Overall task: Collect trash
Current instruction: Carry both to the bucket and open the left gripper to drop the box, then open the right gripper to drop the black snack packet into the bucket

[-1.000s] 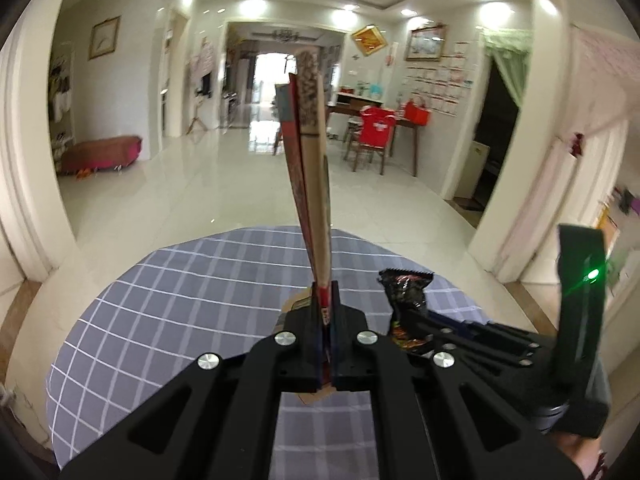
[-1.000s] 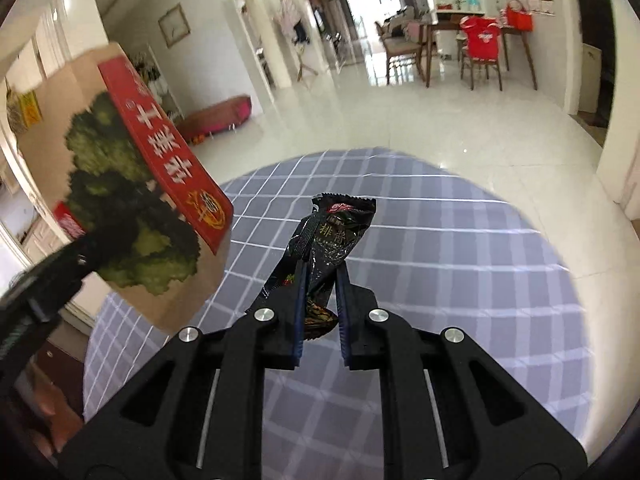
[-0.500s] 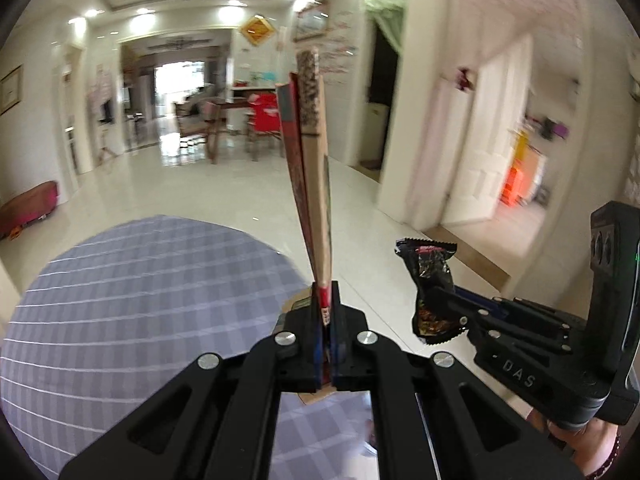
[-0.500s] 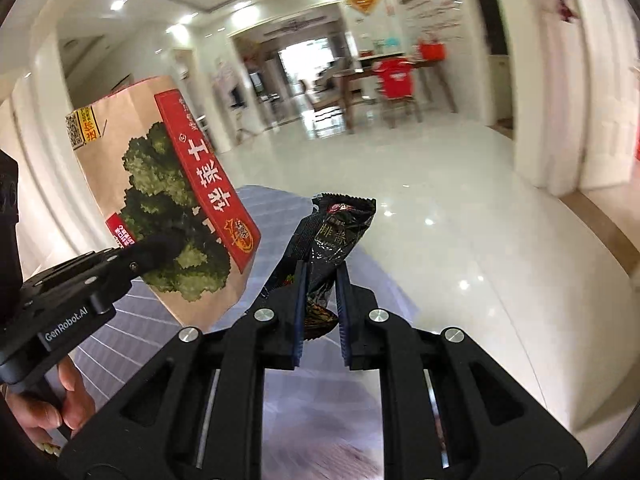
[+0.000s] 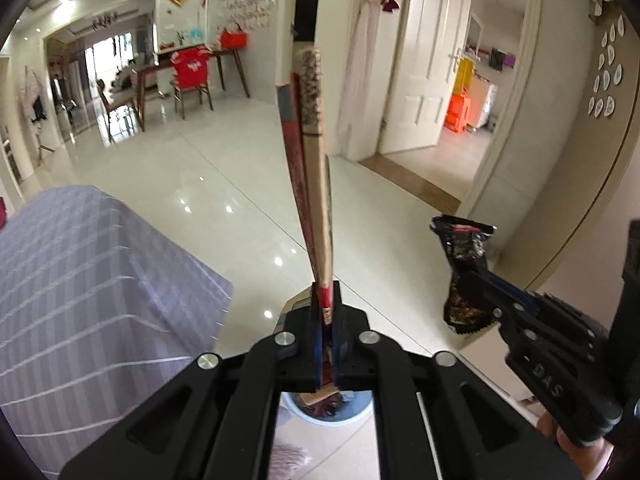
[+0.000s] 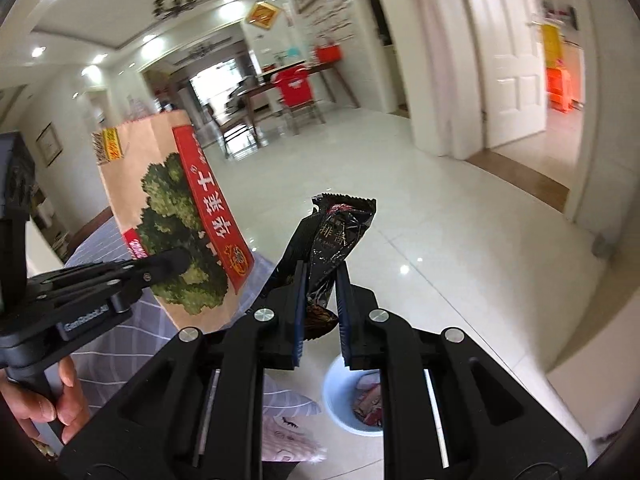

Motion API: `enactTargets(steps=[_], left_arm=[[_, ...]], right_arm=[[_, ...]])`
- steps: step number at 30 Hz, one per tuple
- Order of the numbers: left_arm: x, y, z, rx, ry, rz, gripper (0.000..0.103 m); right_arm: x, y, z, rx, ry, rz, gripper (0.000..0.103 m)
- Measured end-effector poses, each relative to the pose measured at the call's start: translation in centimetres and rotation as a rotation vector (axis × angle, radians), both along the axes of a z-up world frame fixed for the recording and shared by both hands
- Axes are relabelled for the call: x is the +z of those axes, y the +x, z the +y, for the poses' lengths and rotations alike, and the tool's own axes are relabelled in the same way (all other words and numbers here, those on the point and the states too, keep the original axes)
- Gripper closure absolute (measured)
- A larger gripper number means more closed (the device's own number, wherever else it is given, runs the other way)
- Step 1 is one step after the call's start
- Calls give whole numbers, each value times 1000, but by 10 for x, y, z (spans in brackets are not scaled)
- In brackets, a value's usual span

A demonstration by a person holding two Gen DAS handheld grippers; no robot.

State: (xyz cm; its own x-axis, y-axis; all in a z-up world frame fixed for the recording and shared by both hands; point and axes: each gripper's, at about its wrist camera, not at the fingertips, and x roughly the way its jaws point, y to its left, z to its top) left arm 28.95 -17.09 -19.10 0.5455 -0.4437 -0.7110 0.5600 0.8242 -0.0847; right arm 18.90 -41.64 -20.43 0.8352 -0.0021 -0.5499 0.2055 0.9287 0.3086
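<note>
My left gripper [image 5: 327, 312] is shut on a flat brown paper snack bag with a red stripe [image 5: 314, 184], seen edge-on and upright; the bag's printed face shows in the right wrist view [image 6: 176, 220]. My right gripper [image 6: 322, 280] is shut on a black crinkled wrapper [image 6: 336, 240], which also shows in the left wrist view [image 5: 464, 276]. A pale blue bin [image 6: 340, 396] with wrappers inside stands on the floor below both grippers; its rim shows in the left wrist view [image 5: 340, 416].
A round table with a grey checked cloth [image 5: 80, 280] lies to the left. Glossy white tile floor [image 5: 200, 168] spreads ahead. A white door [image 5: 424, 68] and wall stand to the right. Dining table and red-covered chair [image 5: 188, 72] are far back.
Both grippers have swung right, off the table and out over the floor, still holding their trash. The blue bin has come into view beneath them.
</note>
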Motion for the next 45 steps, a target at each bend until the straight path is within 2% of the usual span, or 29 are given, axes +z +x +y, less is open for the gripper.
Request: enactTargets(steps=[1, 2, 4, 8, 13, 32, 33, 34, 35, 40, 45], left_arm=[[-7, 3, -8, -10, -1, 15, 85], [-13, 7, -16, -7, 15, 25, 54], [-24, 12, -28, 26, 60, 25, 25], [-37, 16, -36, 44, 103, 33, 25], [-36, 13, -40, 45, 134, 11, 25], [-8, 26, 1, 135, 116, -8, 23], [-8, 26, 3, 140, 122, -14, 22], [-8, 27, 7, 150, 137, -19, 21], [-7, 28, 8, 155, 146, -18, 21], [-2, 23, 29, 168, 183, -20, 21], [21, 10, 54, 197, 210, -78, 19]], right_arm=[[-4, -3, -4, -15, 2, 5, 89], [-9, -6, -11, -29, 15, 9, 89], [-16, -12, -20, -45, 26, 19, 89], [-26, -13, -29, -55, 41, 31, 89], [-31, -9, -30, -43, 55, 33, 89], [-31, 25, -10, -2, 64, 13, 87], [-35, 30, -9, -5, 58, 16, 78], [-40, 36, -10, -9, 61, 39, 61], [-45, 42, -10, -23, 69, 69, 19], [-55, 47, -1, -10, 91, 91, 17], [-34, 39, 25, 30, 86, 56, 17]])
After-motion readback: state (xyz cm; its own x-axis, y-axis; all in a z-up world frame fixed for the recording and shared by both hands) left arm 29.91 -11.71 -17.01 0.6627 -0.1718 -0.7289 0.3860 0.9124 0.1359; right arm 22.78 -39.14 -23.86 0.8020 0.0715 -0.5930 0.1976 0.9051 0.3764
